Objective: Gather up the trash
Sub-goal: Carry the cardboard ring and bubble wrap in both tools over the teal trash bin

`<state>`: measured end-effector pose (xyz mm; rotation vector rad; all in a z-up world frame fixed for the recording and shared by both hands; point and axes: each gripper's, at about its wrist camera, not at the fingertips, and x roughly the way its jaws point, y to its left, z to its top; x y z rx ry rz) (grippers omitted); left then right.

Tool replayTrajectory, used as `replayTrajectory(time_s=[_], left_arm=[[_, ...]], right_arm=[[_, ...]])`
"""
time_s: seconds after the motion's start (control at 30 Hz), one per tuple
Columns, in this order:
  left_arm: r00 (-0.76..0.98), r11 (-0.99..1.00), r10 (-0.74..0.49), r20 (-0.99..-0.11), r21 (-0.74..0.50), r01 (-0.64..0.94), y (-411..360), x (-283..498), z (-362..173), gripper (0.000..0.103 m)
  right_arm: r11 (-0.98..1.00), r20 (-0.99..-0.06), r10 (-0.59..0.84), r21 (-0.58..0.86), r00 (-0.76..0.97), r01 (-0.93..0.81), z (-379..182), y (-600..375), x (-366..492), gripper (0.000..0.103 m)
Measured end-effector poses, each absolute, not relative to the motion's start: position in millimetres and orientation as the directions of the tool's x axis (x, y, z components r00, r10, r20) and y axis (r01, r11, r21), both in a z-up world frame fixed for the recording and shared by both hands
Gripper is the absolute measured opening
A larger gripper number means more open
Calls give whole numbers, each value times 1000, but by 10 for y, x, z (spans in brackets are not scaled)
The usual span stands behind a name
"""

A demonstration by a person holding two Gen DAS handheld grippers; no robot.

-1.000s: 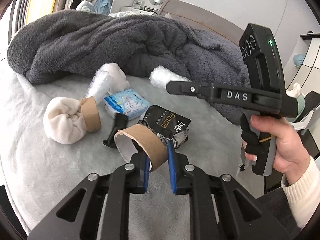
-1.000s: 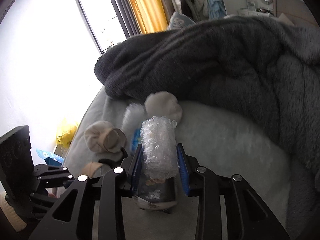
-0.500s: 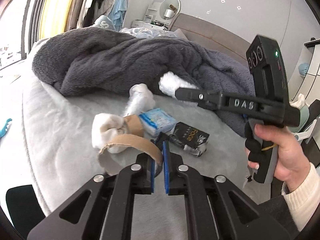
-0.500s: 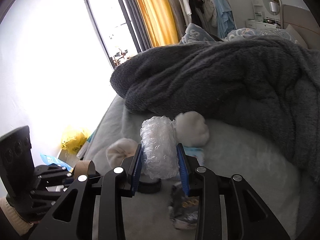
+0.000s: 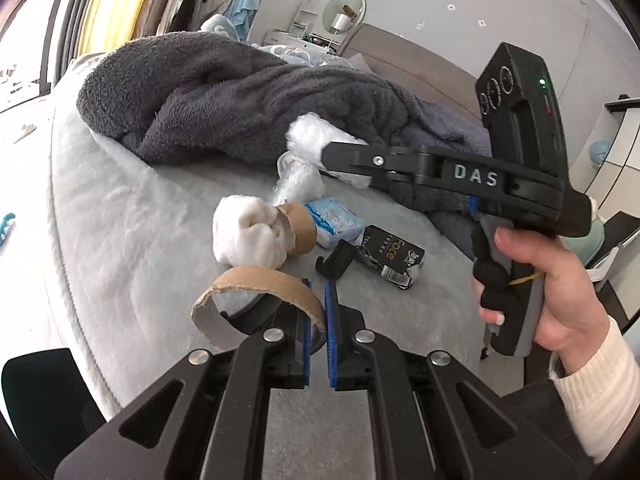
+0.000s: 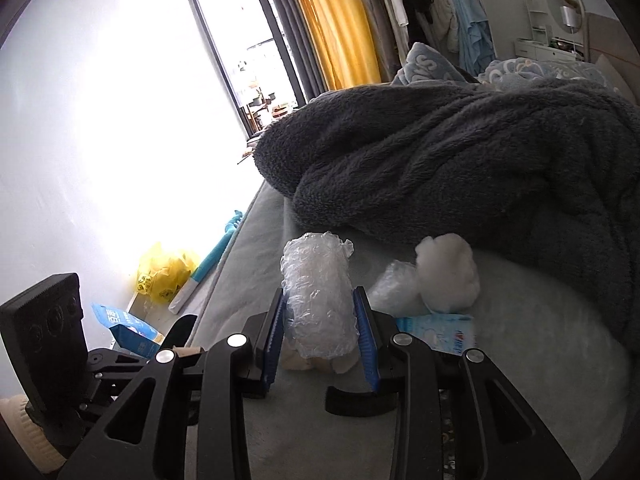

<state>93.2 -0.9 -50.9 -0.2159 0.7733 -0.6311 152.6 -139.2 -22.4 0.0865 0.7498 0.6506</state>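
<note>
Bright daylight floods in through the window [image 6: 224, 52], blowing out the wall beside it; fisheye edges bend and darken, focus sharp.

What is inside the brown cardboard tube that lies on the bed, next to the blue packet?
A white wad is stuffed into the cardboard tube and bulges from its left end. How far it reaches inside cannot be seen; the tube's wall covers it. The blue packet hides the other end.

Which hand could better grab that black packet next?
Neither yet. The left gripper is shut on a cardboard strip, the right gripper on bubble wrap. The left sits nearer the black packet.
</note>
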Motion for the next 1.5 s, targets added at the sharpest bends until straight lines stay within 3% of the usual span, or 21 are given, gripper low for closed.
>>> replayTrajectory(time_s=[0.2,0.3,0.73,0.97,1.5], left_arm=[[541,716,-688,-483,-573,399,343,970,-502,7],[554,719,-678,-482,-593,364,472,984,-514,7],[623,815,-552,-554,-516,263,889,955,-550,7],[651,896,-409,-640,-415,156,1243,921,-665,7],[599,957,-222,-769,-289,-15,2007,837,-1010,7]], right_arm=[[799,-610,580,297,540,-523,-244,-1286,1546,34],[796,-609,583,297,537,-527,-247,-1237,1551,34],[770,-617,604,291,504,-568,-236,-806,1512,34],[756,-633,611,285,476,-590,-262,-434,1488,34],[716,-704,593,240,390,-656,-500,549,1308,34]])
